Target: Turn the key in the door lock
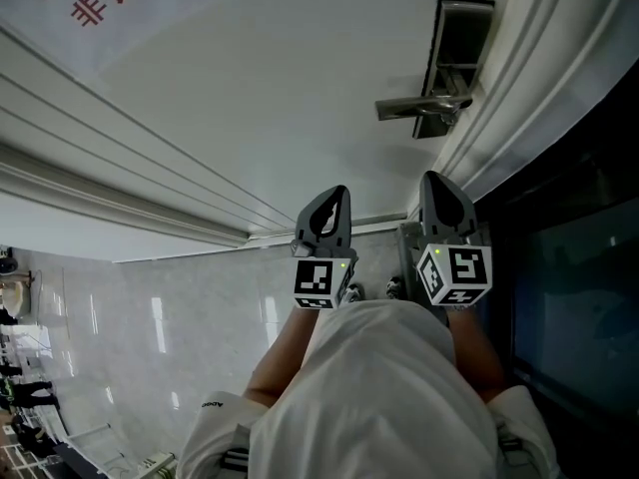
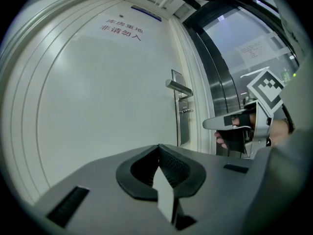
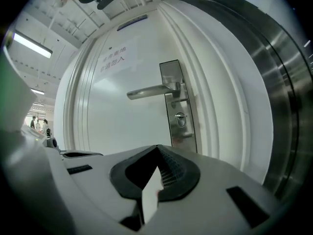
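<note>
Grey left gripper (image 2: 159, 147) and right gripper (image 3: 157, 147), jaws pressed together on nothing, hover well short of the white door (image 3: 122, 126), whose small silver key (image 3: 180, 117) sits in the steel lock plate (image 3: 171, 74) below the lever handle (image 3: 146, 92); any grip would likely need parted jaws squared to it.

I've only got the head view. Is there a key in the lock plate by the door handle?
Observer: Yes. The right gripper view shows a key in the lock plate, below the handle.
Operator: Is anything gripping it?
Observer: No. The right gripper is shut on nothing, well short of the key.
Operator: And the other one?
Observer: The left gripper is shut and empty too.
</note>
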`<state>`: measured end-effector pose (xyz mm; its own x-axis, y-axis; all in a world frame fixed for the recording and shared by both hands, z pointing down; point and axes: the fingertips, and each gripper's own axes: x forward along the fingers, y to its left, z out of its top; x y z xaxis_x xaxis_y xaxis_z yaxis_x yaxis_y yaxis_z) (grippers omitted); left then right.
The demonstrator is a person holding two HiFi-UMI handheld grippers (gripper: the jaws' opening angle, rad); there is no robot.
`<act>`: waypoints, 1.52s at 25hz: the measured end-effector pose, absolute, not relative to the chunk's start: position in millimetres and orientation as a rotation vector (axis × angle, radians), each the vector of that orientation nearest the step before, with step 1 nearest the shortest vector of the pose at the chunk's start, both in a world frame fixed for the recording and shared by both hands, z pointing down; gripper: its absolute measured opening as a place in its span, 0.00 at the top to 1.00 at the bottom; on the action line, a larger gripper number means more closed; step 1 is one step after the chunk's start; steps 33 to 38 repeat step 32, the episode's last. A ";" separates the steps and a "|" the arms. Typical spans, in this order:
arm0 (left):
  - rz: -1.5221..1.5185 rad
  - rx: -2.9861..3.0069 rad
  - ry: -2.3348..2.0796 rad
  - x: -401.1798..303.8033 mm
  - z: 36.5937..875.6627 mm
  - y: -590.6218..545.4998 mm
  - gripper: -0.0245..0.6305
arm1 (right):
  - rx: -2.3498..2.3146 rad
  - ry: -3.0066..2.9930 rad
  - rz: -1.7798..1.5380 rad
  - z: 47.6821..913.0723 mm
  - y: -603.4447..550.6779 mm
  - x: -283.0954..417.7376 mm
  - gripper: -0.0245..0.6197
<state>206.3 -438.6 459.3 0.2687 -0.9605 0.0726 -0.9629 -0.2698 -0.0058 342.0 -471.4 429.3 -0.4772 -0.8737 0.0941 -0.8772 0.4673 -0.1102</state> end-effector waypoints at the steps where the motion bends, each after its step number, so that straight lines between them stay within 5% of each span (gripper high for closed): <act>1: 0.095 2.458 -1.883 203.3 460.6 -437.1 0.95 | 1.584 -2.675 0.227 430.8 -469.0 340.8 0.96; 38: 0.084 2.440 -1.817 189.9 480.3 -417.2 0.95 | 1.602 -2.596 0.256 453.1 -436.1 336.9 0.96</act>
